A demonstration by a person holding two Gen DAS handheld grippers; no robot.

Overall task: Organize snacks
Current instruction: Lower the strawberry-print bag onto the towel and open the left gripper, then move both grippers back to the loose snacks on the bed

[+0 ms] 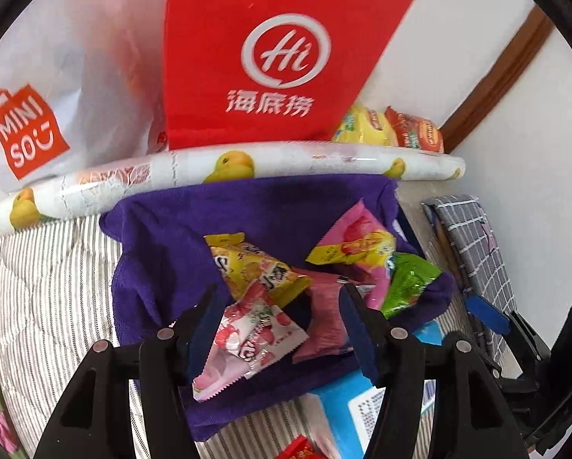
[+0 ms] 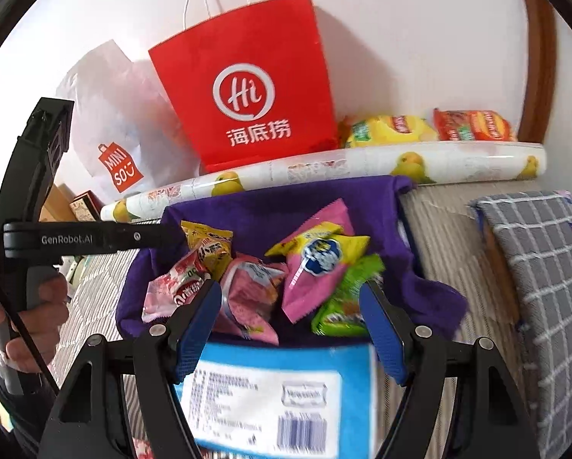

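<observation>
Several snack packets lie on a purple cloth [image 1: 270, 206] on the bed: a yellow packet [image 1: 247, 264], a pink strawberry packet [image 1: 247, 340], a dark pink packet [image 1: 324, 321], a pink-and-yellow packet [image 1: 358, 244] and a green packet [image 1: 408, 283]. My left gripper [image 1: 278, 298] is open, its jaws on either side of the strawberry and dark pink packets. My right gripper [image 2: 290, 294] is open above a blue box [image 2: 282, 397] with a white label, at the cloth's [image 2: 286, 202] near edge. The packets also show in the right wrist view: green [image 2: 343, 302], pink-and-yellow [image 2: 316, 260], strawberry [image 2: 175, 283].
A red paper bag [image 1: 270, 57] and a white Miniso bag [image 1: 37, 122] stand against the wall behind a roll with a duck print [image 1: 232, 168]. Yellow and orange chip bags [image 2: 431, 128] lie behind the roll. A grey checked cushion [image 2: 546, 267] lies on the right.
</observation>
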